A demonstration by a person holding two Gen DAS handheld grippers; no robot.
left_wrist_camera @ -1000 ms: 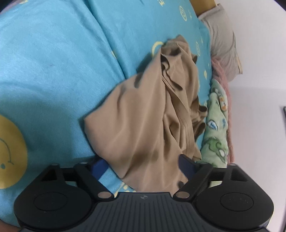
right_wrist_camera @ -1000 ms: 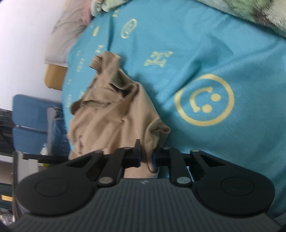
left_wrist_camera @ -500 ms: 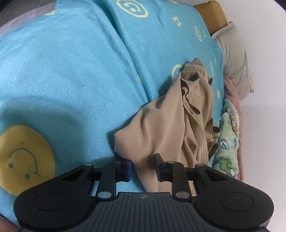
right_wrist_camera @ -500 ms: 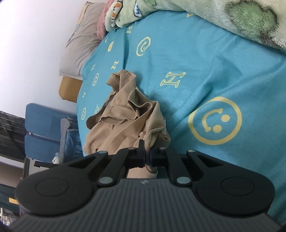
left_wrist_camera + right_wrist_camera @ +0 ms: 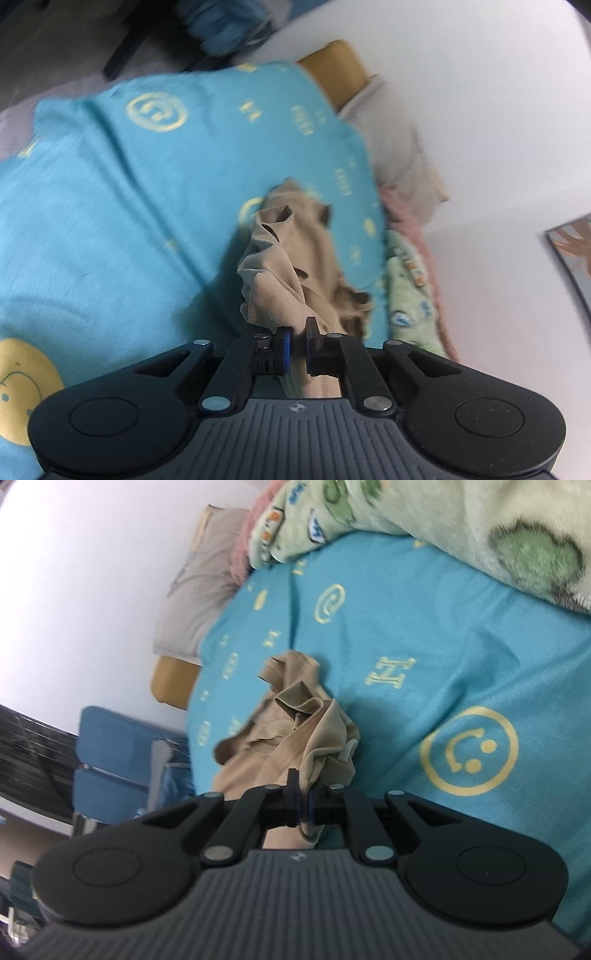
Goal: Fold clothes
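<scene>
A crumpled tan garment (image 5: 291, 266) lies on a bed covered with a turquoise sheet (image 5: 129, 206) printed with yellow smileys and letters. My left gripper (image 5: 298, 332) is shut on the garment's near edge, and the cloth rises in a bunched ridge from the bed up to its pads. In the right wrist view the same tan garment (image 5: 295, 723) trails away from my right gripper (image 5: 303, 794), which is shut on another part of its near edge. Both held edges hang lifted off the sheet; the far part still rests on it.
A green fleece blanket (image 5: 424, 520) with cartoon prints lies along the bed's wall side, with a pink one and a grey pillow (image 5: 399, 147) beyond. A tan headboard (image 5: 336, 70) meets the white wall. Blue chairs (image 5: 110, 760) stand past the bed's edge.
My left gripper has shut from wide open onto the garment's edge and risen with it. The right gripper stayed shut on the cloth and also rose a little, drawing the garment into a narrower bunch.
</scene>
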